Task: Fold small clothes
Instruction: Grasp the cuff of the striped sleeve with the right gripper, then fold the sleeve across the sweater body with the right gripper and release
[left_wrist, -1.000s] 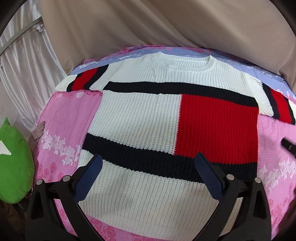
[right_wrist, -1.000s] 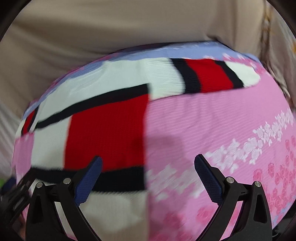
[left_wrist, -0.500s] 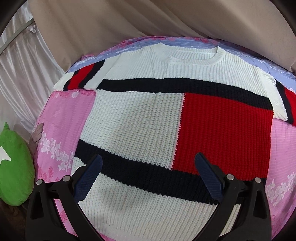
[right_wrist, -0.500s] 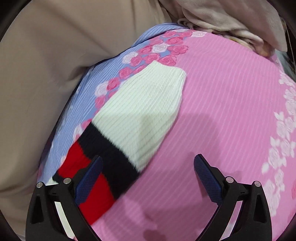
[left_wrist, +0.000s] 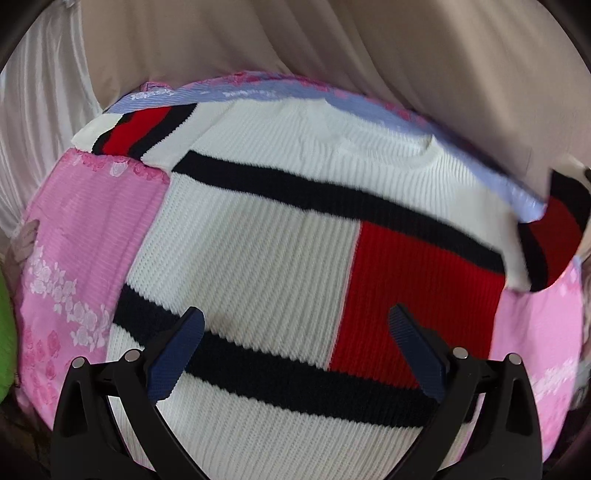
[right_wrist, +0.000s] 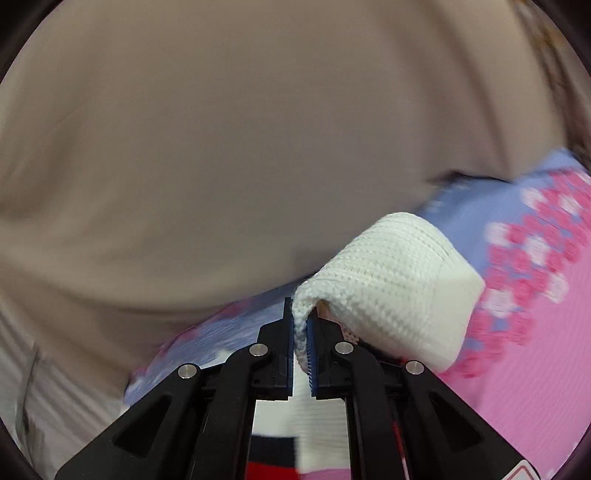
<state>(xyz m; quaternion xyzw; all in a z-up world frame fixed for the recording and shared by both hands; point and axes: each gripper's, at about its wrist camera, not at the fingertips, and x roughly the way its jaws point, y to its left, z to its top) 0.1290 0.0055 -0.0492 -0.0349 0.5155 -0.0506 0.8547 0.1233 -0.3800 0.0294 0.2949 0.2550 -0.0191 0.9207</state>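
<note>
Now right gripper (right_wrist: 301, 332) just clamped onto cuff (right_wrist: 391, 280), lifted off bedspread (right_wrist: 535, 350); sleeve fold under way. Left gripper (left_wrist: 295, 347) wide open, empty, above sweater (left_wrist: 258, 240).

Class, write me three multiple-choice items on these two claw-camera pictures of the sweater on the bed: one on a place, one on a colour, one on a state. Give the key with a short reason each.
1. Where does the large red block sit on the sweater in the left wrist view?
A. right of the body's middle seam
B. on the collar
C. along the bottom hem

2. What colour is the sleeve cuff that the right claw grips?
A. red
B. white
C. green

3. How does the left claw stand?
A. shut on the hem
B. shut on a sleeve
C. open above the sweater, holding nothing

Key:
1 A: the red block lies right of the vertical seam, between the two dark bands.
2 B: white knit is pinched between the blue pads.
3 C: its two fingers stand wide apart, with nothing between them.
</note>
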